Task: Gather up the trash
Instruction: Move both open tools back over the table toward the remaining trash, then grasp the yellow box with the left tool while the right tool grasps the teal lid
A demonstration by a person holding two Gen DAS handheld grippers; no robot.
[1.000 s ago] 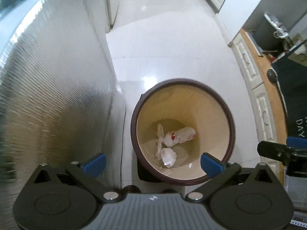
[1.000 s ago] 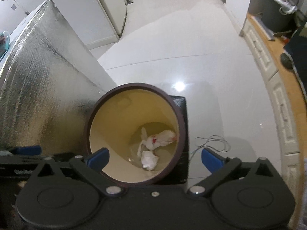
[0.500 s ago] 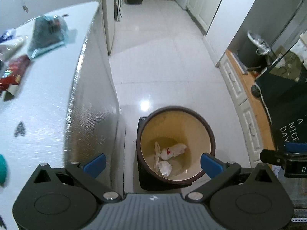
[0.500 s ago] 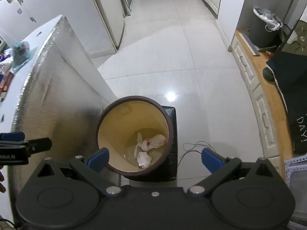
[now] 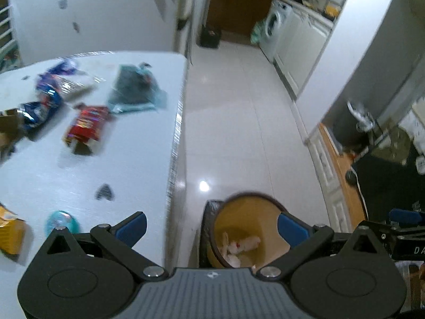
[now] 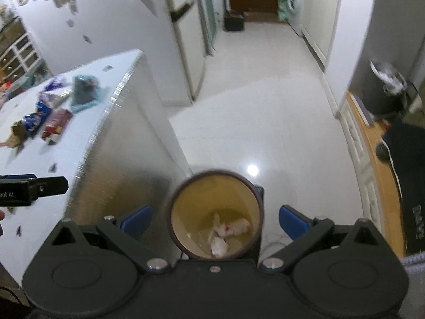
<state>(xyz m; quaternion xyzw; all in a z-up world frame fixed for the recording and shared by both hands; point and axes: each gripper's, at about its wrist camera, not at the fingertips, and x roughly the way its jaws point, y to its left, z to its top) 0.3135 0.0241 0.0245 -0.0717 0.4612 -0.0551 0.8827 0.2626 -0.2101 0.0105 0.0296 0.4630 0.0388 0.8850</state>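
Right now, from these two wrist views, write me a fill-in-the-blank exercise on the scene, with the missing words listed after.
1. The crumpled white paper lies inside the round ____.
2. The red snack wrapper lies on the white ____.
3. Both the left gripper and the right gripper are empty, with their jaws ____.
4. The trash bin stands on the floor beside the table's ____ side panel.

Missing words: bin; table; open; silver

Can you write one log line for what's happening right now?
left gripper: open, empty | right gripper: open, empty | bin: crumpled paper inside | table: wrappers remain
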